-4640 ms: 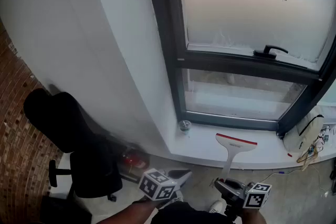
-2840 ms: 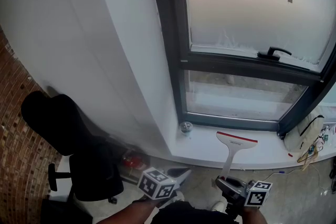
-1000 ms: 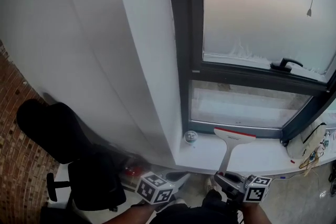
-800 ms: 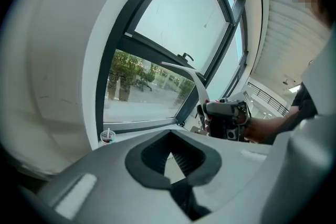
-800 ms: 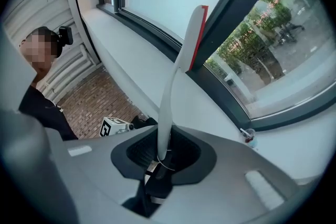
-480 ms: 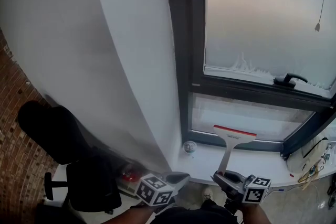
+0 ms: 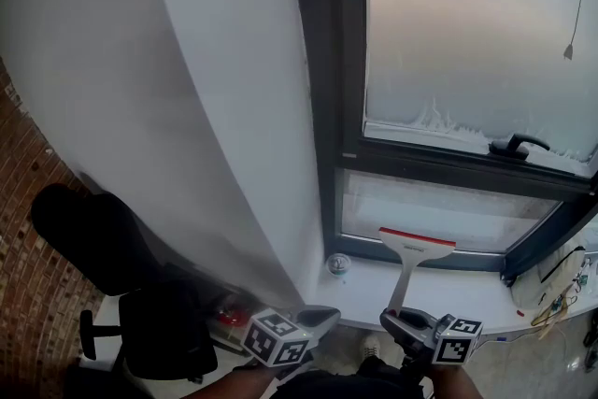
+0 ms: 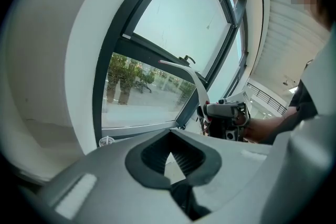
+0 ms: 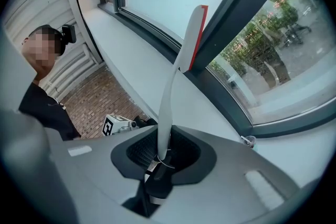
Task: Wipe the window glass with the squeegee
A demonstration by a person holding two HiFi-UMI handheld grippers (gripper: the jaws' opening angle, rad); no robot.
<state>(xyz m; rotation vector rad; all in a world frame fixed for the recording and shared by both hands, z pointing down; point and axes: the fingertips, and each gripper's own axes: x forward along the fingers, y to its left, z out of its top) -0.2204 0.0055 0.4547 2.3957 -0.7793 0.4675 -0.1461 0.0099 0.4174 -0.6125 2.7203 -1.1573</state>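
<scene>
— Red-edged squeegee (image 7: 416, 249) is in our right gripper (image 9: 163, 157), jaws clamped on the end of its white handle.
— Where does the blade sit?
— Up above the sill (image 7: 486, 290), across the bottom edge of the lower pane (image 7: 467, 206). We cannot tell whether it touches the glass.
— And our left gripper (image 8: 170, 168)?
— Jaws closed together, nothing between them. We hold it low, to the left of the right one and apart from the squeegee.
— What else do we see?
— A frosted upper pane (image 7: 467, 23), with a black latch (image 7: 519, 145) on the dark frame below it. A small cup (image 7: 338, 264) stands on the sill just left of the squeegee. Down to our left a black chair (image 7: 103, 238) sits beside brick (image 7: 23, 229), well apart from the window.
</scene>
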